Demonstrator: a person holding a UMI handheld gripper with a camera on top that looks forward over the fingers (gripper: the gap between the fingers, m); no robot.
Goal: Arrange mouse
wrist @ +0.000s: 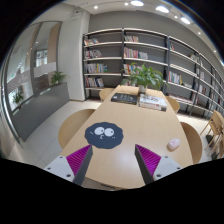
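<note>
- Mouse (173, 144), a small pale one, sat on the wooden table (130, 125) well off to the right of the gripper, beyond the right finger and close to the table's right edge
- Gripper (111, 163) was held above the near end of the table with its two fingers spread wide apart and nothing between them; it was released, grasping nothing
- Its magenta pads (77, 160) showed on the inner faces of both fingers, angled towards each other
- Just ahead of the fingers, roughly midway between them, lay a dark round mouse pad (104, 135) with two pale eye-like spots and a scalloped rim, flat on the tabletop
- The mouse and the mouse pad were apart, with bare wood between them
- Further along the table, a dark flat thing that looked like a keyboard (125, 98) lay beside a pale box or stack (152, 101); I could not tell exactly what the pale one was
- A leafy green plant (146, 76) stood at the far end of the table, behind those two
- Wooden chairs (72, 125) were drawn up round the table, one at the near left
- Tall bookshelves (130, 55) filled with books covered the far wall and ran on along the right side
- On the left were windows (30, 65), with another small plant (57, 77) on the sill
</note>
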